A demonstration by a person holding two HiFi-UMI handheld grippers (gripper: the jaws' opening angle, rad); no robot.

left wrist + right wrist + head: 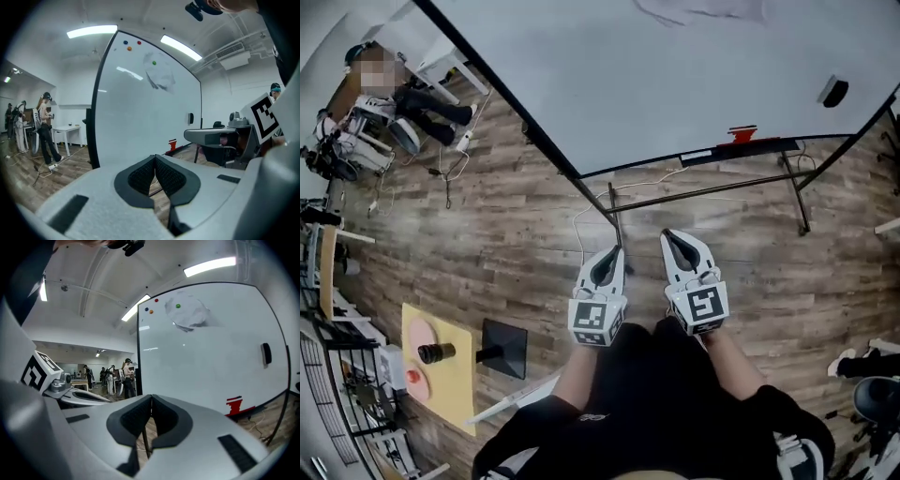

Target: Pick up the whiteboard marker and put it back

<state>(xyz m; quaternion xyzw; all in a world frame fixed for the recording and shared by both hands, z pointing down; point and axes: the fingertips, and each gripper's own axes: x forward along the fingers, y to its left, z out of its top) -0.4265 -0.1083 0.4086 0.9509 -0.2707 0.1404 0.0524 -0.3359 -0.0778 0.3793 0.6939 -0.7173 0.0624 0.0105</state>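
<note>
**Whiteboard marker too small to pick out; both tools closed and empty**

Head view: the left tool point(614, 254) and right tool point(670, 237) point side by side at the whiteboard's point(675, 75) lower edge. Open wooden floor point(506, 216) lies around them. A red item point(742, 135) sits on the board's ledge, well ahead of both; I cannot tell whether it is the marker.

Left gripper view: the jaws meet with nothing between them. The red item point(172, 145) lies ahead, and the right tool cuts off the right side.

Right gripper view: the jaws are together and empty. The red item point(234, 405) is low on the right.
</note>
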